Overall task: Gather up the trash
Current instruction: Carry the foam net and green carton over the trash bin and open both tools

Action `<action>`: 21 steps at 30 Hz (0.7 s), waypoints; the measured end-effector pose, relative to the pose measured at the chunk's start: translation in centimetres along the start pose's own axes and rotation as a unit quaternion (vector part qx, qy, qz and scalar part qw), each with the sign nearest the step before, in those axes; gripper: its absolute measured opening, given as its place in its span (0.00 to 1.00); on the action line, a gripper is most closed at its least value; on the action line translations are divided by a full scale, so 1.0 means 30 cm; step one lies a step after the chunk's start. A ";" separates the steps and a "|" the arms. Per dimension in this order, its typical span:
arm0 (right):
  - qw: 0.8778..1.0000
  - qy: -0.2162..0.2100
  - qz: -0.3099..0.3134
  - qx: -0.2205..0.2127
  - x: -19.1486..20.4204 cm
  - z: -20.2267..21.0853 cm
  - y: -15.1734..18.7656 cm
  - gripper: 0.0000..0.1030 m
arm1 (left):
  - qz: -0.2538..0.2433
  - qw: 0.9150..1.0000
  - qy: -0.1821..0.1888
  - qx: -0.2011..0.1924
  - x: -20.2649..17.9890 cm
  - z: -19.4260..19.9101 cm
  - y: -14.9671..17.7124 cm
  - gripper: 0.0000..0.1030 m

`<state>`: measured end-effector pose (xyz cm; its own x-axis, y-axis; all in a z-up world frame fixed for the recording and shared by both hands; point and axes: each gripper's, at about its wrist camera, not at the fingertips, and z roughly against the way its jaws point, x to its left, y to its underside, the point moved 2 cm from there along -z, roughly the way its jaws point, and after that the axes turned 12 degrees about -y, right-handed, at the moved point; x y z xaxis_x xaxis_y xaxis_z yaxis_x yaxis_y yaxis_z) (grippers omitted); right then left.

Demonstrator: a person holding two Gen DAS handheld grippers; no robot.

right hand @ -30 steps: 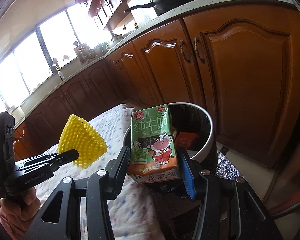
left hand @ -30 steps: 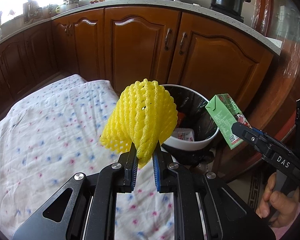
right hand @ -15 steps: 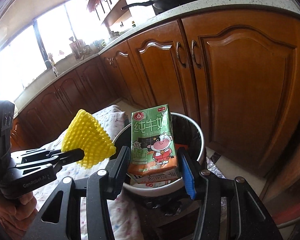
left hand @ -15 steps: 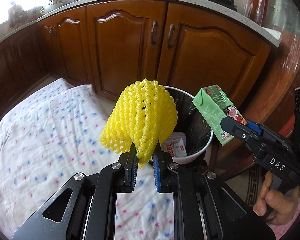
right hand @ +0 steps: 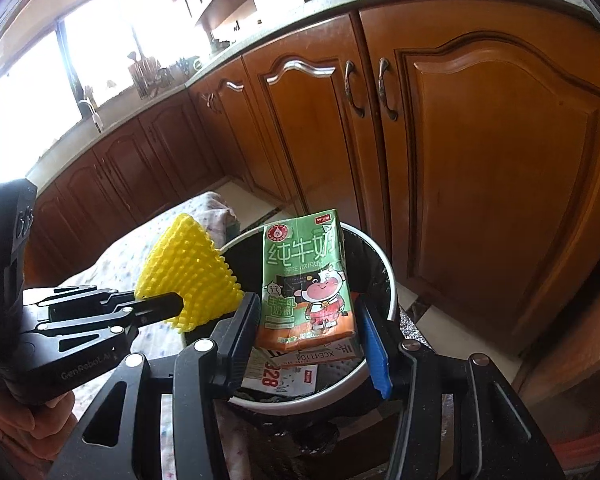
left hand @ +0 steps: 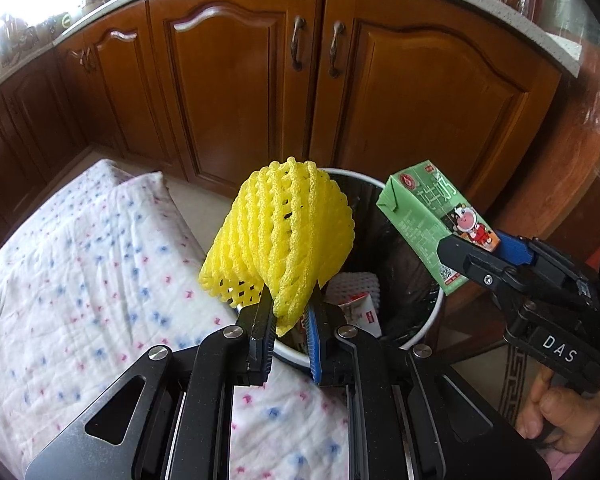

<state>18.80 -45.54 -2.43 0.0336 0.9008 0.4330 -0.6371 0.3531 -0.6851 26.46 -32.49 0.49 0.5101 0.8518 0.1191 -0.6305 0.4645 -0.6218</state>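
Observation:
My left gripper [left hand: 290, 320] is shut on a yellow foam fruit net [left hand: 284, 236], which stands up from the pads over the near rim of the white trash bin [left hand: 428, 332]. My right gripper [right hand: 306, 328] is shut on a green milk carton [right hand: 306, 280], held upright above the bin [right hand: 388, 268]. In the left wrist view the carton [left hand: 424, 224] hangs over the bin's right side. In the right wrist view the net [right hand: 188, 276] sits left of the carton. The bin has a black liner and holds white foam and printed wrappers [left hand: 358, 312].
A table with a white cloth dotted in blue and pink [left hand: 80, 280] reaches up to the bin on the left. Brown wooden cabinet doors [left hand: 240, 80] stand close behind the bin under a speckled counter. A hand [left hand: 560, 424] holds the right gripper's handle.
Both grippers have moved closer to the bin. The net and the carton now hang over its opening, and the bin's contents show more fully. Neither grip has changed.

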 end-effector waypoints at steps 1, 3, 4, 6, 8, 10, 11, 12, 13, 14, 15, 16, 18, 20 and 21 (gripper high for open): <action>1.000 0.001 0.001 0.003 -0.002 -0.007 -0.001 0.48 | -0.001 1.000 -0.001 0.006 -0.004 -0.012 0.001 0.12; 1.000 0.004 0.002 0.011 -0.007 -0.021 0.001 0.48 | -0.001 1.000 -0.001 0.014 -0.007 -0.032 -0.005 0.12; 1.000 0.005 0.002 0.014 -0.009 -0.025 0.003 0.48 | -0.002 1.000 -0.001 0.017 -0.009 -0.041 -0.005 0.12; 1.000 0.008 0.002 0.023 -0.018 -0.039 0.009 0.48 | -0.002 1.000 -0.003 0.022 -0.017 -0.054 -0.005 0.12; 1.000 0.008 0.002 0.029 -0.026 -0.051 0.009 0.48 | -0.004 1.000 -0.007 0.027 -0.028 -0.067 -0.011 0.12; 0.999 0.009 0.001 0.034 -0.033 -0.056 0.011 0.48 | -0.007 1.000 -0.007 0.030 -0.038 -0.081 -0.026 0.12; 0.999 0.009 0.000 0.035 -0.034 -0.059 0.007 0.48 | -0.009 0.999 -0.009 0.031 -0.046 -0.085 -0.030 0.12; 0.999 0.008 0.000 0.037 -0.036 -0.061 0.007 0.48 | -0.011 0.999 -0.009 0.031 -0.051 -0.088 -0.034 0.12; 0.999 0.007 0.000 0.038 -0.037 -0.062 0.005 0.48 | -0.012 0.999 -0.009 0.032 -0.056 -0.094 -0.041 0.12; 0.999 0.007 0.001 0.039 -0.036 -0.065 0.003 0.48 | -0.014 0.999 -0.010 0.032 -0.061 -0.096 -0.043 0.12; 0.999 0.008 0.004 0.041 -0.033 -0.069 0.001 0.48 | -0.016 0.999 -0.011 0.032 -0.065 -0.098 -0.046 0.12; 0.999 0.010 0.006 0.043 -0.030 -0.073 0.000 0.48 | -0.017 0.999 -0.012 0.033 -0.069 -0.099 -0.048 0.12; 0.999 0.008 0.009 0.048 -0.033 -0.077 0.000 0.47 | -0.018 0.999 -0.013 0.033 -0.075 -0.103 -0.049 0.12; 0.999 0.008 0.010 0.049 -0.033 -0.083 0.001 0.47 | -0.019 0.999 -0.014 0.034 -0.079 -0.108 -0.047 0.12; 0.999 0.009 0.010 0.050 -0.034 -0.085 0.001 0.47 | -0.020 0.999 -0.015 0.034 -0.079 -0.109 -0.045 0.12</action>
<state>20.70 -45.80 -4.40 0.0329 0.9119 0.4092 -0.7118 0.3088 -0.6308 28.02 -35.94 -1.48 0.5183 0.8389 0.1659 -0.6494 0.5124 -0.5619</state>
